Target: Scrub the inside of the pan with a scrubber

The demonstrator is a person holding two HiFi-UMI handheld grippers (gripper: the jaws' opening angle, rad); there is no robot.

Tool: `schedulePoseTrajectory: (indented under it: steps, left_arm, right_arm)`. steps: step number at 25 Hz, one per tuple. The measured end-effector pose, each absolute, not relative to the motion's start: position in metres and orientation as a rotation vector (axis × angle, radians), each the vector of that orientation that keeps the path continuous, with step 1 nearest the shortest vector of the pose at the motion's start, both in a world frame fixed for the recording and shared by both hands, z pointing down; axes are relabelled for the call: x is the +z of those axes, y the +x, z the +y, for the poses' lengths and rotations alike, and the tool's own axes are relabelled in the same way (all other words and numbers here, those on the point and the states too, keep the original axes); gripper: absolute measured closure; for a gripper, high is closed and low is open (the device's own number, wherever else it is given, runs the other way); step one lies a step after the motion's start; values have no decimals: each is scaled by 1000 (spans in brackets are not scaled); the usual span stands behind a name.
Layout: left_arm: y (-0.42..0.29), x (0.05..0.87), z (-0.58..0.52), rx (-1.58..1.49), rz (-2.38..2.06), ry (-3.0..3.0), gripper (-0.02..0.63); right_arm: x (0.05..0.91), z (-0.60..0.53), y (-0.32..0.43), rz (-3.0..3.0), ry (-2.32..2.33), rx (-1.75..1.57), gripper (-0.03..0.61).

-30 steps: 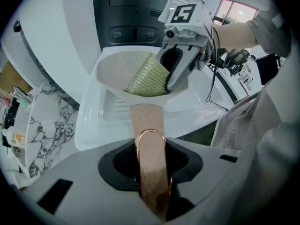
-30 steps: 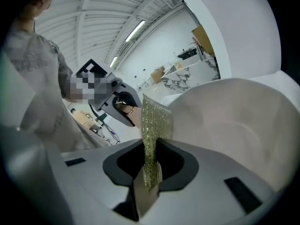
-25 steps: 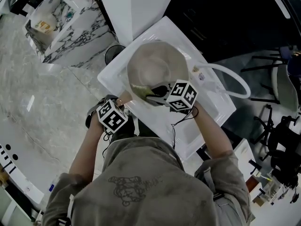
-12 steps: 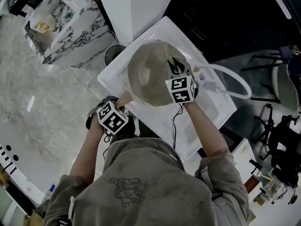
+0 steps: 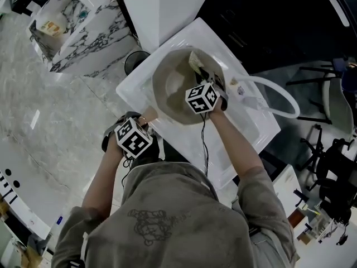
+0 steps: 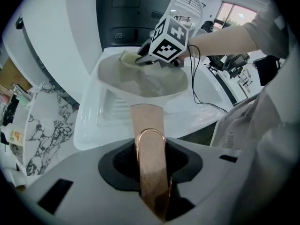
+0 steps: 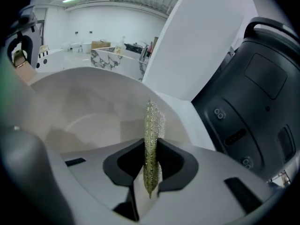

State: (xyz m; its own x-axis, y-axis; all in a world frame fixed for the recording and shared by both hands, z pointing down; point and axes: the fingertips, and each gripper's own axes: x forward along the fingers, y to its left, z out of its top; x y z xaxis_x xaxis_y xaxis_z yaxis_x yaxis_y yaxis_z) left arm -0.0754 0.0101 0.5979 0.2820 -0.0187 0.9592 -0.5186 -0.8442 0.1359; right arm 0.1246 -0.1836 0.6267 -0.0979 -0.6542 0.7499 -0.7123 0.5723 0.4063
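Observation:
The beige pan [image 5: 175, 88] sits tilted in the white sink basin [image 5: 240, 133]. My left gripper [image 5: 143, 123] is at the pan's near side, shut on its tan handle [image 6: 151, 153], which runs between the jaws out to the pan bowl [image 6: 140, 81]. My right gripper [image 5: 199, 74] reaches into the pan's far side, shut on a thin yellow-green scrubber [image 7: 151, 139]. The scrubber [image 5: 194, 59] lies against the pan's far inner wall [image 7: 84, 111]. In the left gripper view the right gripper's marker cube [image 6: 171, 34] hangs over the pan with the scrubber [image 6: 127, 57] at its tip.
A white curved hose [image 5: 276, 94] arches over the sink's right side. A white panel [image 5: 162, 10] rises behind the sink, with a dark appliance [image 7: 253, 111] to its right. A marbled stand [image 5: 83, 35] is at the far left. A round dark drain [image 5: 135, 62] sits beside the pan.
My right gripper has swung with the scrubber from the pan's near rim across to its far inner wall, turning as it went. The left gripper and the pan have stayed put.

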Motion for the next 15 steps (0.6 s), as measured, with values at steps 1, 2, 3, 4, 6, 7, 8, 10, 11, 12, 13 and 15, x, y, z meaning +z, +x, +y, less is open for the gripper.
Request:
schedulePoseTrajectory:
  steps: [1,2,3,4,6,7,8,10,11,12,13,15]
  left_arm:
    - [-76,598,10,1588,-483,2133,479]
    - [-76,598,10,1588,-483,2133,479]
    - [-76,598,11,1587,-482,2133,479]
    - [-76,598,11,1587,-482,2134,479]
    - [-75,598,11,1588,-482,2137,479]
    - [-75,597,10,1588,-482,2138,479]
    - [-75,597,10,1589,-482,2138,479]
    - [-76,597,10,1592,-482,2138,479]
    - [-76,597,10,1592,-484,2139,479]
    - [-76,597,9,1591,-485,2141,479]
    - [-75,596,8,1589,-487,2143,479]
    - [-75,596,8,1587,-488,2145,479]
  right_arm:
    - [634,-178,119,-1809,1084,105,502]
    - [640,-172,114,-1821,1048,144,502]
    - [646,-165,109,-1834,1015,181,502]
    - [650,-158,105,-1844,981,213,502]
    - [654,-145,98,-1857,915,265,502]
    - [655,-138,96,-1864,882,289,502]
    - [655,-131,93,-1871,848,310,502]
    - [653,-116,89,-1882,773,343,502]
    - [652,-108,88,-1887,736,362,502]
    - [651,-101,86,-1892,701,386,502]
    - [650,-93,85,-1898,668,416,502]
    - [647,-76,82,-1912,601,488,502]
